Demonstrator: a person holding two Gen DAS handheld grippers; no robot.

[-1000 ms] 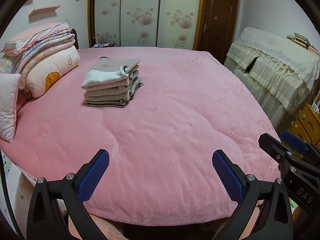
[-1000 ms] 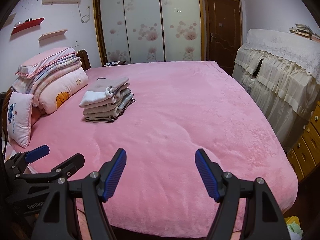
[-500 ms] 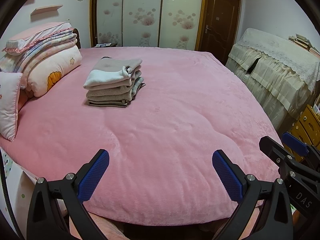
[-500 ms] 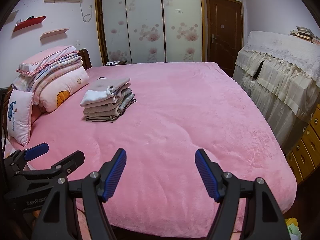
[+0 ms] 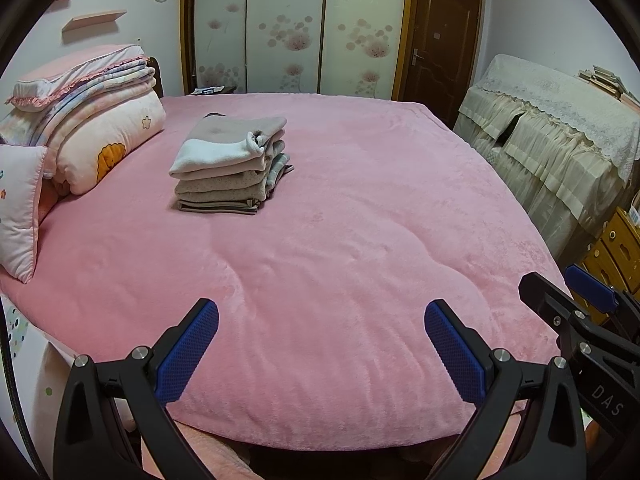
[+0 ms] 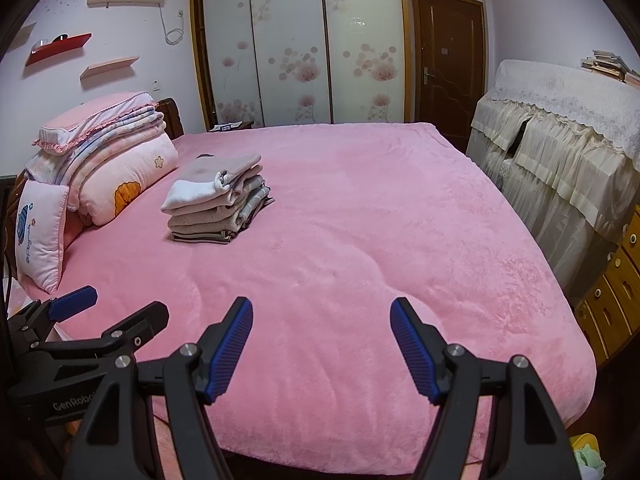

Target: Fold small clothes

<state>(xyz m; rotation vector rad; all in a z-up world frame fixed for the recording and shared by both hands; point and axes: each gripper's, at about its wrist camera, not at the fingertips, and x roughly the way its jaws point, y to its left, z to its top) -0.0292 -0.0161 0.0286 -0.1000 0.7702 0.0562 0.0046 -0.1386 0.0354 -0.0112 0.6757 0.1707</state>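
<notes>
Both grippers hang over the near edge of the bed — the left gripper (image 5: 321, 350) and the right gripper (image 6: 321, 350) each with jaws spread wide, nothing between the blue pads. A stack of folded clothes (image 5: 230, 166) sits well ahead on the pink blanket (image 5: 360, 240), toward the left, near the piled bedding (image 5: 88, 120) and a small pillow (image 6: 40, 232) — wardrobe (image 6: 300, 48) behind.
</notes>
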